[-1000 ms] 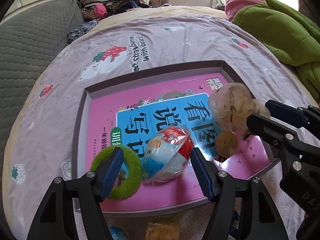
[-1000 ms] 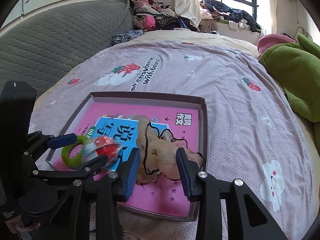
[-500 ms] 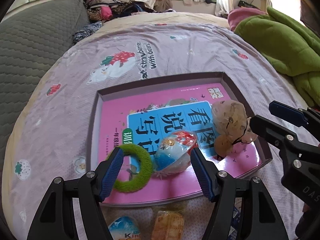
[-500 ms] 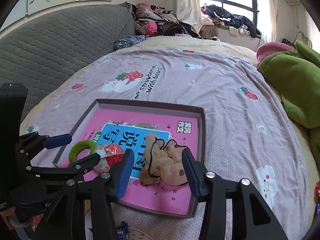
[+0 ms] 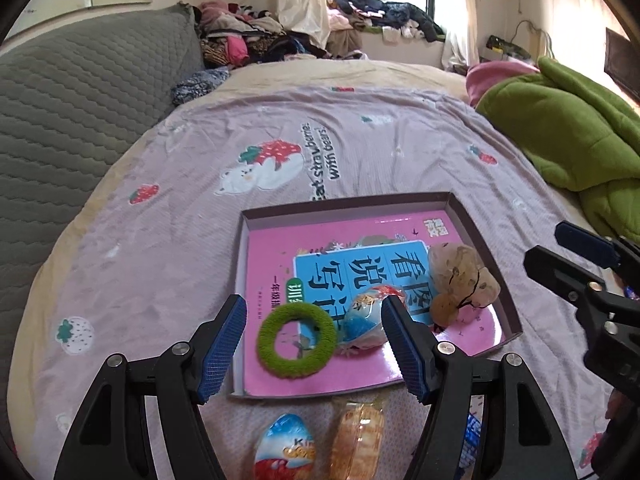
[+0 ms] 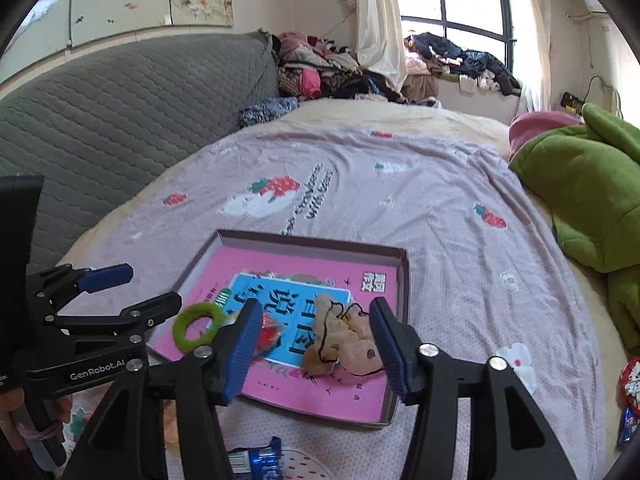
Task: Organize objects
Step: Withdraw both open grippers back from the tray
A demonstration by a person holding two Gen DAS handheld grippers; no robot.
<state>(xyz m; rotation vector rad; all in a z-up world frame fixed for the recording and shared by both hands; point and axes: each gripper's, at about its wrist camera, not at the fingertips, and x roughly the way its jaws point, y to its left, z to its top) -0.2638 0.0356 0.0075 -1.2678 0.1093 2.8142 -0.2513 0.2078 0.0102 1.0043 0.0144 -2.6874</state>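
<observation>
Both grippers have pulled up and back from the tray since a second ago, so its contents look smaller and farther off, and wrapped snacks on the bedspread now show at the near edge. From the left wrist, the left gripper stands wide and empty, its blue pads apart above the near end of the shallow tray. On the pink book inside lie a green fuzzy ring, a wrapped ball-shaped toy touching it, and a tan plush toy near the right wall. Outside the tray, just beside its near rim, sit a foil egg and an orange snack packet. From the right wrist, the right gripper has just been opening; its jaws are released, with the plush toy lying on the book beyond them, apparently untouched. A blue wrapper lies on the bedspread below. The plush looks light and soft and should squash under the pads, so a pinch across its thick body seems safest, clear of the thin black cord. I judge the egg smooth and likely slippery, best taken across its narrow middle; the packet is crinkly and may crush.
</observation>
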